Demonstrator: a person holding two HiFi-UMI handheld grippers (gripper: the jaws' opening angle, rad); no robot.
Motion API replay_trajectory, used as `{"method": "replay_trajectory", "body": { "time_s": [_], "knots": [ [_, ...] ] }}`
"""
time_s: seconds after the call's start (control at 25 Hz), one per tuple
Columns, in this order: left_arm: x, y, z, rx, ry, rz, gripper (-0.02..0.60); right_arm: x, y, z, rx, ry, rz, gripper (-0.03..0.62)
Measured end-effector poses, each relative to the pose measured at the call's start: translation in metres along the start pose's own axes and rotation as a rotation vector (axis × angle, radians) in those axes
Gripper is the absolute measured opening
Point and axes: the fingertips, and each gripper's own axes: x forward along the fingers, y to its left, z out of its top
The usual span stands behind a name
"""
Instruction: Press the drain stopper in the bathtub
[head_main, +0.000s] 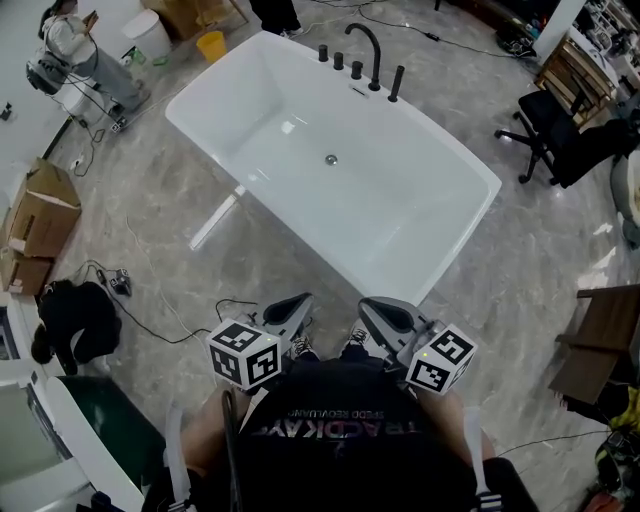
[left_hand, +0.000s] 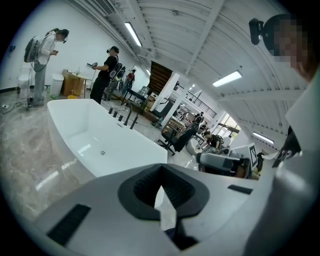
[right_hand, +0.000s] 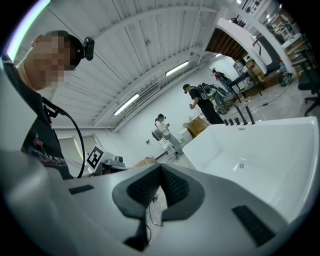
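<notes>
From the head view, a white tub (head_main: 400, 225) lies at twelve o'clock before the person, its small round stopper (head_main: 331, 159) in the middle of the tub floor and a black faucet (head_main: 368, 45) on the far rim at one o'clock. The left tool (head_main: 295, 303) and right tool (head_main: 372, 308) sit near the body at six o'clock, well apart from the stopper, each with jaws pressed together on nothing. This looks like the approach step; next, one tool probably must reach over the near rim and down, closed tip squarely onto the stopper.
</notes>
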Motion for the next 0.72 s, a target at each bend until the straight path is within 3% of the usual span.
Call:
{"method": "replay_trajectory", "body": {
  "time_s": [0.36,0.72],
  "knots": [
    [0.032,-0.036,-0.004,0.007,0.01,0.025,0.005,-0.034,-0.026,0.004,0.035,0.001,0.034,0.012],
    [0.037,-0.042,-0.002,-0.024,-0.021,0.066,0.005,-0.046,-0.034,0.012,0.034,0.009,0.059,0.012]
  ]
}}
